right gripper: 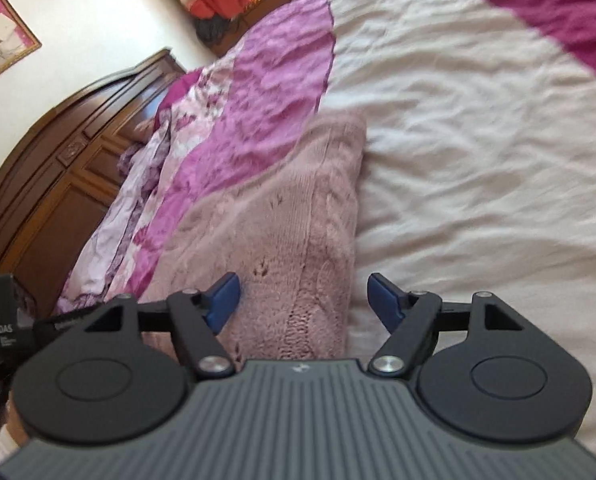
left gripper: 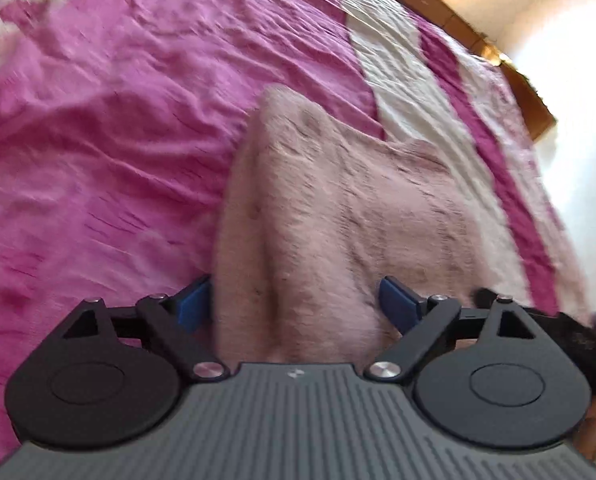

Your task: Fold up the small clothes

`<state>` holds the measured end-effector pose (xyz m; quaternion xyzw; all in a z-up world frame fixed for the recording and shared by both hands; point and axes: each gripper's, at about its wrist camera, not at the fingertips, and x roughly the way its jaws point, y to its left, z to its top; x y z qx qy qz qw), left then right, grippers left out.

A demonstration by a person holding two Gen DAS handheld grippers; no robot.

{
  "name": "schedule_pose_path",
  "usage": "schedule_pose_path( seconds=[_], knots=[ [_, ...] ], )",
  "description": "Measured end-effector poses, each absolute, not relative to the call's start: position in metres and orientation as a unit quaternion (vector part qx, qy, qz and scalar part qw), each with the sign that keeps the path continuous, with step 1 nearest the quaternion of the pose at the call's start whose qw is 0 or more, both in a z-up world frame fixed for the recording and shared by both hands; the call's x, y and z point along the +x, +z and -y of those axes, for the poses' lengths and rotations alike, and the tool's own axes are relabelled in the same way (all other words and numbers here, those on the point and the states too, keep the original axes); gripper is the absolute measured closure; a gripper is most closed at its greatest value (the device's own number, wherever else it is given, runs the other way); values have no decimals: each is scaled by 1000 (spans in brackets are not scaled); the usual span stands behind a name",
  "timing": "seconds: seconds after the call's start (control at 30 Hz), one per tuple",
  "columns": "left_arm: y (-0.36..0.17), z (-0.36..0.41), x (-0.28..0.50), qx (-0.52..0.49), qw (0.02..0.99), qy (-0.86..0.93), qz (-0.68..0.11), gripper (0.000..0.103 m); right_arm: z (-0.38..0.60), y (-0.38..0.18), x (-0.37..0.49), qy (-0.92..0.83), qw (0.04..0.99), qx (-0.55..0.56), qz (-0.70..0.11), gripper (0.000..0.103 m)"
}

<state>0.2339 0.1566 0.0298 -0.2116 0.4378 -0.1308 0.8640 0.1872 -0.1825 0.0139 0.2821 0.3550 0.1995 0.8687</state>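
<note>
Bedding in magenta and cream, a wrinkled bedspread [left gripper: 98, 140], fills both of my views, with a carved wooden headboard [right gripper: 58, 152] at the right-wrist view's left edge. On it lies the pink cable-knit sweater [left gripper: 337, 208], fuzzy and folded, filling frame centre. My left gripper [left gripper: 298, 304] tilts down over it, blue pads spread wide, sweater between them but unpinched. My right gripper [right gripper: 303, 300] likewise stands released, straddling the sweater's right edge at lower centre.
</note>
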Motion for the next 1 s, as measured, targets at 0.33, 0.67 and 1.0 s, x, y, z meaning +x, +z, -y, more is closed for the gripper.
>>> schedule_pose_path(
  seconds=[0.33, 0.67, 1.0],
  knots=[
    [31, -149, 230, -234, 871, -165, -400, 56, 166, 10, 210, 221, 846, 314, -370, 51],
    [71, -136, 196, -281, 865, -177, -376, 59, 170, 79, 193, 253, 857, 292, -340, 58],
    [90, -60, 111, -273, 849, -225, -393, 59, 235, 118, 99, 240, 876, 268, -321, 58]
  ],
)
